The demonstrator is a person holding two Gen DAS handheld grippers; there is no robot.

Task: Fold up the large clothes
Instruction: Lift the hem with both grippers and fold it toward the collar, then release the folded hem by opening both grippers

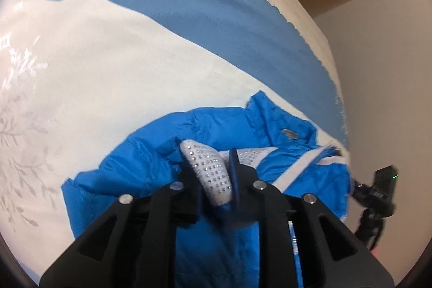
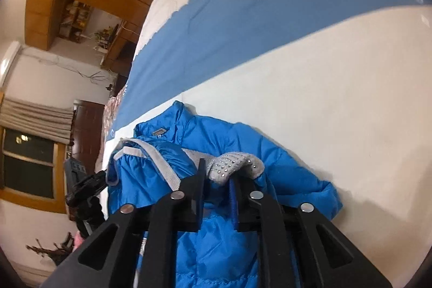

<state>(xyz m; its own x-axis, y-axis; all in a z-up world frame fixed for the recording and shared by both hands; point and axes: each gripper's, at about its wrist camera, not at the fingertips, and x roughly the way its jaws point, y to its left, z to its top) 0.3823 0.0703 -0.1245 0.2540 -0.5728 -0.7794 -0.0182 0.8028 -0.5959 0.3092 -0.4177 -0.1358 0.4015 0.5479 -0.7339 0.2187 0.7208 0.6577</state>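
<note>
- The right gripper (image 2: 217, 180) pinches a grey studded cuff (image 2: 235, 165) between its fingers (image 2: 198, 188).
- The blue puffer jacket (image 2: 216, 247) lies bunched on the bed (image 2: 337, 112) (white cover, blue band).

Both wrist views are evenly lit by soft indoor light, with no hard glare. Strong fisheye distortion bows the white and blue bedspread (image 1: 135, 50) into a dome, and a black vignette rings each picture's corners. A soft grey shadow falls on the bedspread beside the bright blue puffy jacket (image 2: 216, 147) in the right wrist view. The dark window (image 2: 29, 161) admits no daylight. Edges look smeared, and the black gripper linkages up close are slightly soft.
</note>
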